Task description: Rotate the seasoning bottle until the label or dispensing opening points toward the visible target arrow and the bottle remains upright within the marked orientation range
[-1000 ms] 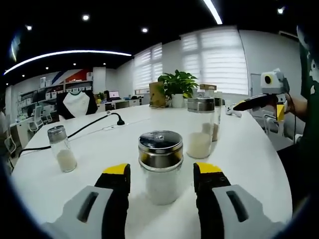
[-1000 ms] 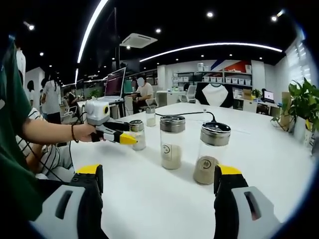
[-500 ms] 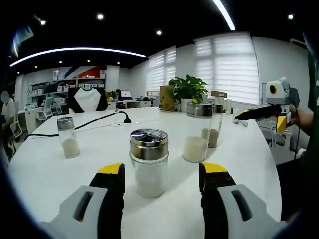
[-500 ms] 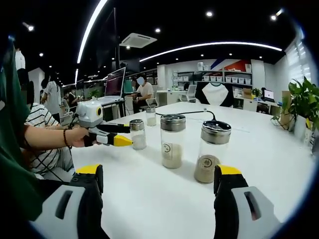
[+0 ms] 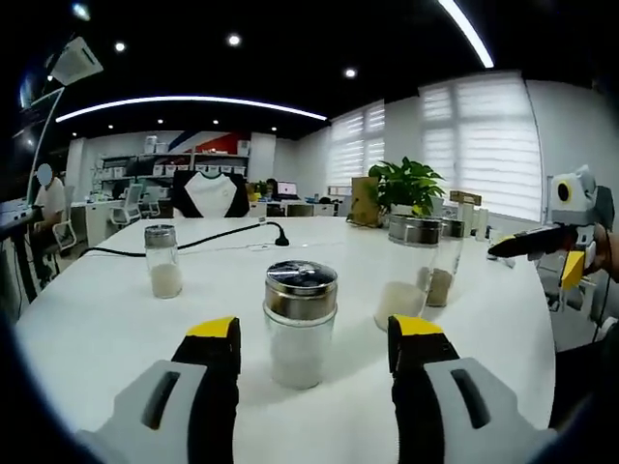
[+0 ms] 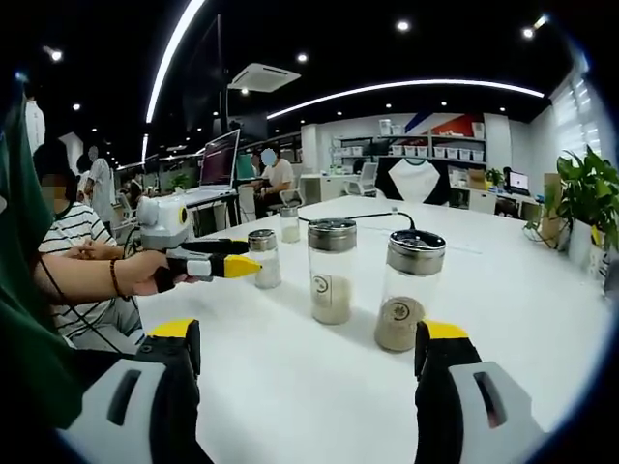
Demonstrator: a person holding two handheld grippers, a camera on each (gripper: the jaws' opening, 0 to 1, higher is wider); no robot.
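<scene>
Seasoning bottle (image 5: 301, 324): stood upright on the white table (image 5: 97, 319), long axis vertical, seen in the left gripper view just ahead of and between the yellow-tipped jaws, touched by neither. Its metal cap is seen from above; which way the opening points cannot be told, and no label is made out on the side shown.
Same bottle, right gripper view (image 6: 263, 258): seen from the side, just beside the tip of the left gripper (image 6: 242, 268).
Left gripper (image 5: 311, 338): jaws spread wide, nothing gripped.
Right gripper (image 6: 309, 348): jaws held well apart, nothing between them; seen also at the right of the left gripper view (image 5: 542, 246).
Tall jars: two, a round label is shown on each in the right gripper view (image 6: 331, 271) (image 6: 407, 289); in the left gripper view (image 5: 410, 271) one overlaps the other.
Small shaker (image 5: 163, 261): well apart to the left.
Black cable (image 5: 193, 242): laid across the far table.
Plant (image 5: 406, 188): at the far edge.
</scene>
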